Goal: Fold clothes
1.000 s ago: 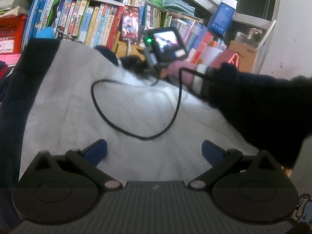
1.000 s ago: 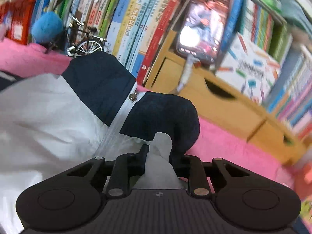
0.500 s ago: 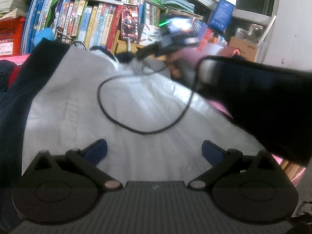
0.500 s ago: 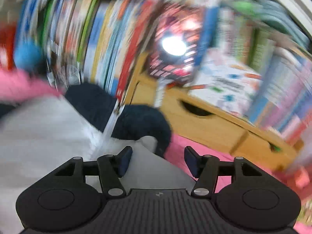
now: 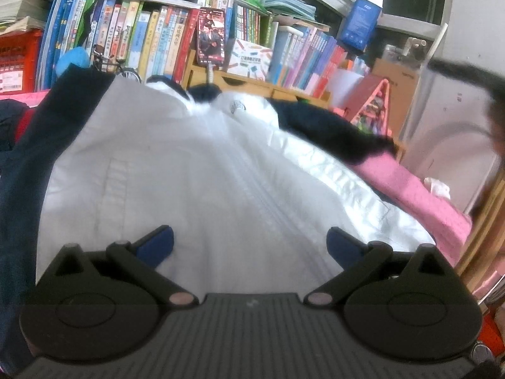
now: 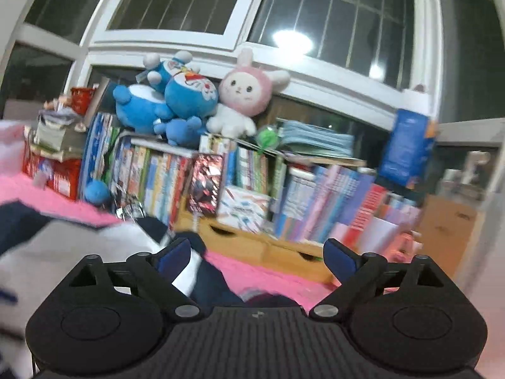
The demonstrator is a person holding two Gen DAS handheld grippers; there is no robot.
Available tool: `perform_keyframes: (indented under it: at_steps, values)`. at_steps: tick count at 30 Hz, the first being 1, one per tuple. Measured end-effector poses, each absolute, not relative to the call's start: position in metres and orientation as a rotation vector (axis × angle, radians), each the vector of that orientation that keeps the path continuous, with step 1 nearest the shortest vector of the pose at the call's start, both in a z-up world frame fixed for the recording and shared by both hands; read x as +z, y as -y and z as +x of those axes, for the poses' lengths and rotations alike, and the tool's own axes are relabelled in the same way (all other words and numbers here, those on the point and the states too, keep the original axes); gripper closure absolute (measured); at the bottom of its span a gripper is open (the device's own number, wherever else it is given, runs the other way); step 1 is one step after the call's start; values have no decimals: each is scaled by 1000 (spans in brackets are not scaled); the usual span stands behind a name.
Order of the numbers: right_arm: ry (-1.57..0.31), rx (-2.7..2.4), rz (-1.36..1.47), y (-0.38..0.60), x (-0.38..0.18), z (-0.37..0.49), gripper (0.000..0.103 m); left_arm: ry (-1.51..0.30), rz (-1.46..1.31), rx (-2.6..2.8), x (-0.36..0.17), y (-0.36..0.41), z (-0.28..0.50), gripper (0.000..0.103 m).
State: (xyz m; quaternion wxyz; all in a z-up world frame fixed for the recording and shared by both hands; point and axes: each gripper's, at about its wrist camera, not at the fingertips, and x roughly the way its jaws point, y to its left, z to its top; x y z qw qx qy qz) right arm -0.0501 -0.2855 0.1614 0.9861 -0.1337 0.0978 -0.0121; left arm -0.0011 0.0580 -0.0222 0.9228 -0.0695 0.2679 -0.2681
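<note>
Both hand-held grippers spread empty, left (image 5: pixel 249 246) above jacket (image 5: pixel 195 170), right (image 6: pixel 257 260) raised beside it

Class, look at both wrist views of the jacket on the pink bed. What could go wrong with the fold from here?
1. Both grippers are open: the left gripper hangs over the jacket holding nothing, and the right gripper points at the bookshelf, so a blind grab may miss.
2. The dark sleeve lies bunched across the pink bedding near the edge; folding now might trap that lump.

Left gripper (image 5: pixel 249 246): jaws wide apart, over jacket.
Jacket (image 5: pixel 195 170): white, navy sleeves, spread on pink blanket (image 5: pixel 419 195).
</note>
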Motion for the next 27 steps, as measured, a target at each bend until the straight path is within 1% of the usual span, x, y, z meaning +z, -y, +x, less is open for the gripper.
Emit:
perform_keyframes:
  at_steps: [2,6,9,11,15,17,19,20,25,27]
  values:
    - [-230,-36,-273,282,148,-78,11,-552,-105,-472,-19,-54,-8,0]
    - [-344,57,-345,248,90,-129,11,-518,-52,-358,-10,-57,-41,0]
    - [-422,219,-462,221,49,-158,11,-486,-65,-314,-3,-73,-70,0]
    - [-449,285,-591,202,28,-173,11,-448,-56,-300,-3,-88,-90,0]
    - [-419,309,-749,169,5,-184,11,-474,60,-275,-8,-97,-109,0]
    - [-392,308,-736,159,0,-179,8,-484,115,-263,-12,-91,-113,0]
    - [-369,309,-710,146,-6,-171,7,-488,143,-262,-16,-85,-114,0]
    - [-360,315,-698,140,-8,-167,5,-485,144,-263,-18,-83,-114,0]
    - [-297,376,-590,113,-11,-158,3,-473,104,-270,-18,-79,-109,0]
    - [-271,335,-590,106,-11,-154,0,-461,96,-303,-16,-79,-112,0]
